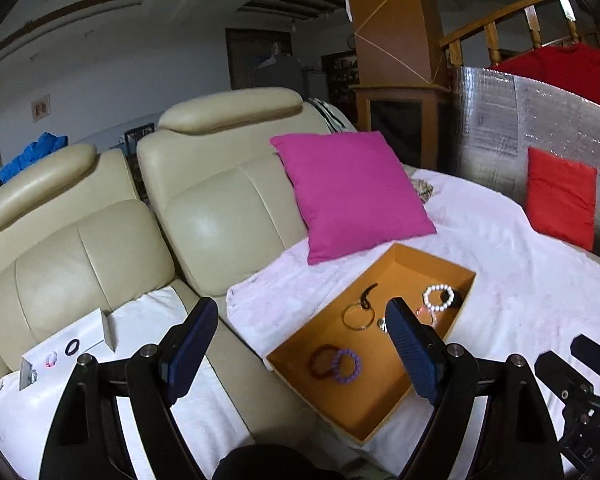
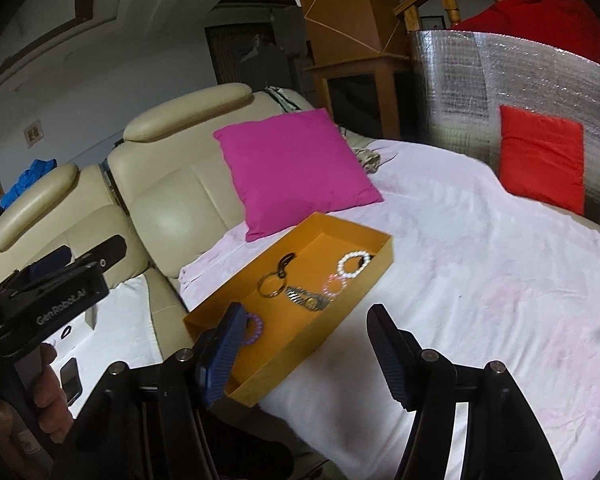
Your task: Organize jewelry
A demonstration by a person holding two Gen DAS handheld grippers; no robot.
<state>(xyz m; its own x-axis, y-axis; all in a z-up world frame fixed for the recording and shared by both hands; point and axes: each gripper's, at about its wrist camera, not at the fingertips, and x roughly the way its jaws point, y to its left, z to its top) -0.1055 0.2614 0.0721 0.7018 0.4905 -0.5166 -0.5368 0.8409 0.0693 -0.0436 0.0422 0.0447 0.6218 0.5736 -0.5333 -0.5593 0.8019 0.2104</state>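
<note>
An orange tray point(image 1: 364, 404) lies on the white cover and holds a white bead bracelet point(image 1: 438, 298), a gold bangle point(image 1: 358, 316), a dark red bracelet point(image 1: 324, 360) and a purple bracelet point(image 1: 346, 366). My left gripper point(image 1: 302, 344) hovers short of the tray, open, with nothing between its pads. The right wrist view shows the same tray point(image 2: 328, 328) with a watch point(image 2: 306, 298) and a pink bracelet point(image 2: 334, 286) in it. My right gripper point(image 2: 308, 356) hangs over the tray's near corner, open and empty. A white box point(image 1: 66, 350) at the left holds small rings.
A pink cushion point(image 1: 352, 196) leans on the cream sofa point(image 1: 220, 216) behind the tray. A red cushion point(image 1: 560, 200) rests against a silver foil panel point(image 1: 496, 120). A hand point(image 2: 50, 384) holds the left gripper point(image 2: 82, 256), with a phone point(image 2: 70, 378) beside it.
</note>
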